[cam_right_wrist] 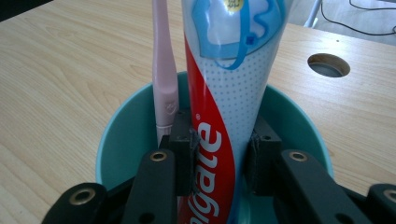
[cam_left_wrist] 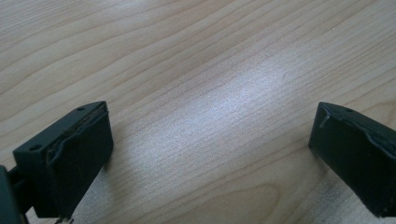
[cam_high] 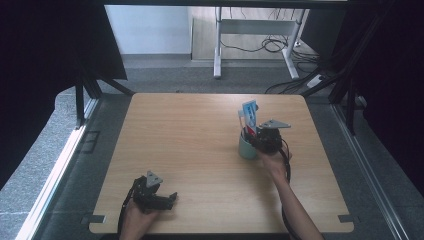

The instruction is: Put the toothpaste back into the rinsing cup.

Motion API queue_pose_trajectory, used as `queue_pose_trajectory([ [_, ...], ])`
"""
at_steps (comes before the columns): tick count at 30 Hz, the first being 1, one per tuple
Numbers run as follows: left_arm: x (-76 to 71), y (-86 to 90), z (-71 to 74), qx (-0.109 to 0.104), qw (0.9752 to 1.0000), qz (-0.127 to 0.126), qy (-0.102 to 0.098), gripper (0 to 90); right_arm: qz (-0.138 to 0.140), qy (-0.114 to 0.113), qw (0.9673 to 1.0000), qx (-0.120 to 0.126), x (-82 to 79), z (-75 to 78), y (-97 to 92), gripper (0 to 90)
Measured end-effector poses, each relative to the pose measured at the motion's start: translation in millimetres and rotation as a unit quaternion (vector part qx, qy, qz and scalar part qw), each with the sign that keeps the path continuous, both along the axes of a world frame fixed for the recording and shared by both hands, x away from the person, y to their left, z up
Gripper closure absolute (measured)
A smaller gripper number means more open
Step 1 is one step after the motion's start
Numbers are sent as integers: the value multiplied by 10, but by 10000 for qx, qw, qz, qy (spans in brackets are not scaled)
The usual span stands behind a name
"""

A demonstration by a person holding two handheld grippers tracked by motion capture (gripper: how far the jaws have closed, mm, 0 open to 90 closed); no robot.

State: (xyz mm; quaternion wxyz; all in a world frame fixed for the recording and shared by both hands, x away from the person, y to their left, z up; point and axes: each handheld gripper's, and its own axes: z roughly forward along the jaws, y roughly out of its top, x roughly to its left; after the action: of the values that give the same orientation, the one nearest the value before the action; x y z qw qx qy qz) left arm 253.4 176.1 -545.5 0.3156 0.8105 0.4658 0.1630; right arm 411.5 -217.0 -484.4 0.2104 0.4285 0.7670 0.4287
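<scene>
Toothpaste is what you are gripping with your right hand-held gripper [cam_right_wrist: 219,154]: its two black jaws are pressing against either side of the toothpaste tube [cam_right_wrist: 224,116], just above the red band with the white lettering, and the tube is standing upright inside the teal cup [cam_right_wrist: 116,140]. A pink toothbrush [cam_right_wrist: 164,79] is standing in the same cup, just beside the tube on its left in the right gripper view, its handle rising straight above the rim and not caught by the jaws. In the high view you are holding that right hand-held gripper [cam_high: 257,139] over the cup [cam_high: 246,149], which is sitting on the right half of the tabletop [cam_high: 190,150], with the tube [cam_high: 250,116] sticking up out of it. A round cable hole [cam_right_wrist: 328,65] is showing in the tabletop beyond the cup.

Your left hand-held gripper [cam_high: 167,200] is resting low at the near left edge of the tabletop, well apart from the cup. In the left gripper view its jaws are standing wide apart with bare wood grain between them, so you are keeping it released and gripping nothing.
</scene>
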Motion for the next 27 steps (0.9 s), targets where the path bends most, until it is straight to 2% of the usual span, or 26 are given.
queue_pose_trajectory([
  [3, 0, 0, 0, 0, 10000, 1, -1, 0, 54, -14, 9999, -100, -16, 2, 26, 674],
  [11, 0, 0, 0, 0, 10000, 0, 0, 0, 79, 40, 9999, -97, -16, 9, 25, 652],
  [16, 0, 0, 0, 0, 10000, -1, 0, 0, 84, 82, 9999, -60, -16, 28, 32, 581],
  [21, 0, 0, 0, 0, 10000, 0, 0, 0, 60, 24, 9999, -128, -23, 63, 42, 486],
  [27, 0, 0, 0, 1, 10000, 0, 0, 0, 50, 95, 9999, -102, -15, 77, 29, 428],
])
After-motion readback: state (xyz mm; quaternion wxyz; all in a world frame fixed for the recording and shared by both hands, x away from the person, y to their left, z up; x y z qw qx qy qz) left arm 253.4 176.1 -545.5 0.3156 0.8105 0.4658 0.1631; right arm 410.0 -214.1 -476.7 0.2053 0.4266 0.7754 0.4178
